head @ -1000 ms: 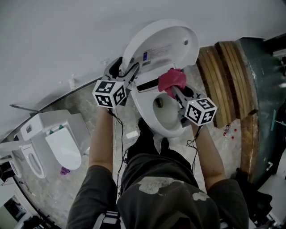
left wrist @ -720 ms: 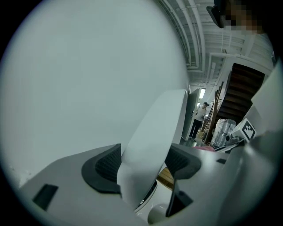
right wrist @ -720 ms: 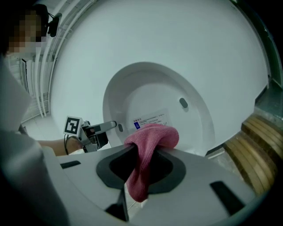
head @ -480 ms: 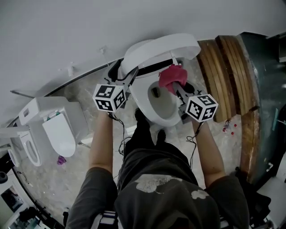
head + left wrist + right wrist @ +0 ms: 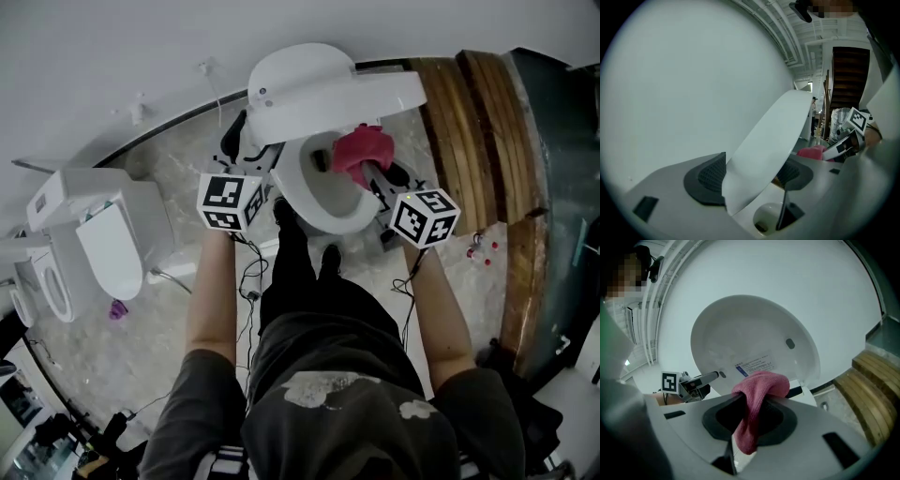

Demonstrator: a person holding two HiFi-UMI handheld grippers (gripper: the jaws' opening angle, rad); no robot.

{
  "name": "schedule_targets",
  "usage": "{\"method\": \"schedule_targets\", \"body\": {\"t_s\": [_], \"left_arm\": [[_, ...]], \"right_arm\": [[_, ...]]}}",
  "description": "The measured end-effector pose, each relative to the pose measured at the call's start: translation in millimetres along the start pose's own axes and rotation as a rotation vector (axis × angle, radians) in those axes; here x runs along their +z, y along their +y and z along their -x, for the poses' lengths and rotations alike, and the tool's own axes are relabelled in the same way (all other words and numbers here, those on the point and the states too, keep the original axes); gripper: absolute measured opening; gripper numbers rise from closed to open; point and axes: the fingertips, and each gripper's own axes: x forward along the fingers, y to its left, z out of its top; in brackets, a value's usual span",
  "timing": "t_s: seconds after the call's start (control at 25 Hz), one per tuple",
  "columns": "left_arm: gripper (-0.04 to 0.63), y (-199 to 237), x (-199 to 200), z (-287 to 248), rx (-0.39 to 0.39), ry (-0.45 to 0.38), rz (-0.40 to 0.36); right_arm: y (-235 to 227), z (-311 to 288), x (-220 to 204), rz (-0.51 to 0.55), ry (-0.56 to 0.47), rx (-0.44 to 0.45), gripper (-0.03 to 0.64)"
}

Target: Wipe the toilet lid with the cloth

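Two bare forearms reach straight forward over the toilet, one gripper each. The left gripper (image 5: 251,150) sits at 10 o'clock of the bowl (image 5: 302,208), marker cube toward the person. In the left gripper view its jaws (image 5: 750,178) are clamped on the edge of the toilet lid (image 5: 774,133), with a dark ribbed pad on either side of the thin white rim. The lid (image 5: 319,89) is smooth glossy white plastic, oval, tilted part-way up over the bowl at 12 o'clock. Its underside (image 5: 750,341) carries a small printed label (print too small to read).

The right gripper (image 5: 370,176) is at 2 o'clock of the bowl, angled inward. Its jaws (image 5: 752,423) are closed on the cloth (image 5: 757,397), a pink, nubby terry fabric bunched over the pads with a tail hanging down. The cloth (image 5: 362,150) is just under the lid's front edge, above the bowl rim; contact with the lid is unclear.

At 3 o'clock there are curved wooden planks (image 5: 473,131).
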Motion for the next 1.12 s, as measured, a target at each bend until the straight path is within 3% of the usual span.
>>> {"method": "schedule_targets", "body": {"t_s": [0.2, 0.4, 0.68, 1.0, 1.12], "left_arm": [[0.321, -16.2, -13.4, 12.6, 0.044, -0.041, -0.040], [0.321, -28.3, -29.6, 24.7, 0.066, -0.020, -0.059], [0.321, -38.2, -36.1, 52.9, 0.102, -0.052, 0.078], [0.319, -68.2, 16.2, 105.2, 0.074, -0.162, 0.170], [0.319, -75.7, 40.4, 100.9, 0.051, -0.167, 0.155]], "right_arm": [[-9.5, 10.4, -23.6, -0.016, 0.011, 0.003, 0.066], [-13.4, 17.0, -41.0, -0.033, 0.019, 0.008, 0.064], [-10.9, 30.1, -49.0, -0.033, 0.014, 0.010, 0.065], [3.5, 72.1, -35.5, -0.026, -0.050, 0.010, 0.065], [8.3, 91.8, -24.7, -0.024, -0.086, 0.001, 0.065]]}}
